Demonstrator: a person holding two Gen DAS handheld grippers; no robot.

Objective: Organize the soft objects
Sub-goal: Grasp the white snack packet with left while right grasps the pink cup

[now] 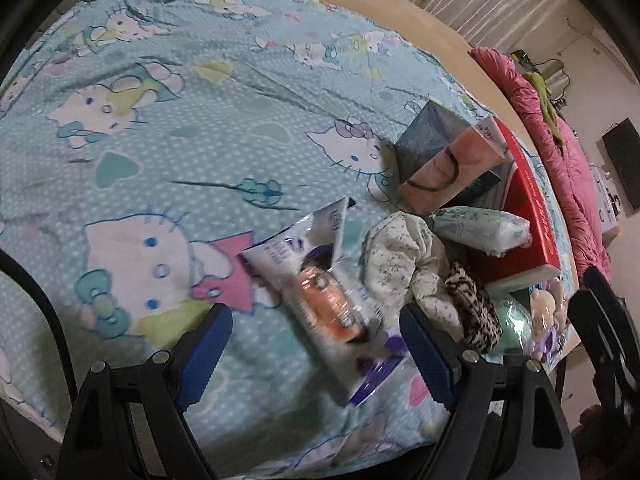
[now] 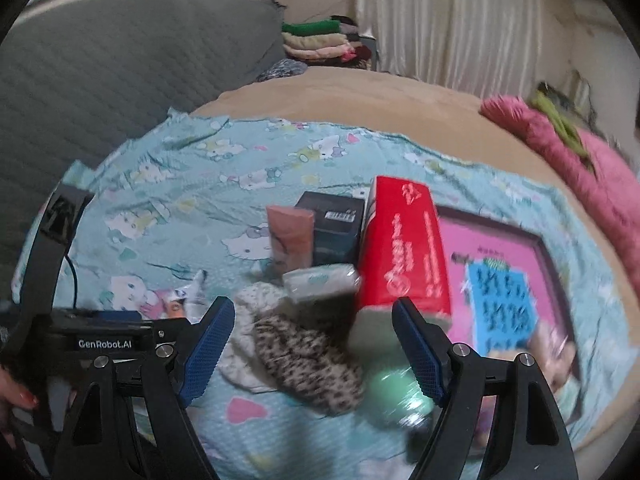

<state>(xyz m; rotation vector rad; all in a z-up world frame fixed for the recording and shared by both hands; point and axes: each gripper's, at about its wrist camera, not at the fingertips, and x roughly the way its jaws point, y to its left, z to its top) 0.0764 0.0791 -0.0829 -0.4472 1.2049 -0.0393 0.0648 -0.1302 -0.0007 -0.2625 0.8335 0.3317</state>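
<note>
A bed covered by a pale blue cartoon-cat sheet [image 1: 168,152] carries a small heap of things near its right side. The left gripper [image 1: 316,344] hangs over the sheet with its blue fingers [image 1: 204,356] spread wide and nothing between the pads; just beyond them lies a flat printed plastic packet [image 1: 320,288], blurred. Right of the packet sits a crumpled white floral cloth [image 1: 404,264], touching a leopard-print soft pouch [image 1: 472,308], and behind them a wrapped tissue pack [image 1: 480,228] leans against a red box [image 1: 524,208]. A pink paper bag [image 1: 448,168] and a grey-blue box [image 1: 428,132] stand farther back.

The right gripper [image 2: 312,348] also has its fingers [image 2: 208,348] wide apart and empty. Between them in the right wrist view lie the leopard-print soft pouch [image 2: 308,364] and the white floral cloth [image 2: 248,344], with a blurred mint-green round object [image 2: 396,392] just beside the right finger. The red box [image 2: 404,248] stands upright behind, the tissue pack [image 2: 320,280] against its foot, and a pink framed board [image 2: 500,280] lies flat to its right. A pink blanket [image 2: 580,156] is bunched along the bed's far edge.
</note>
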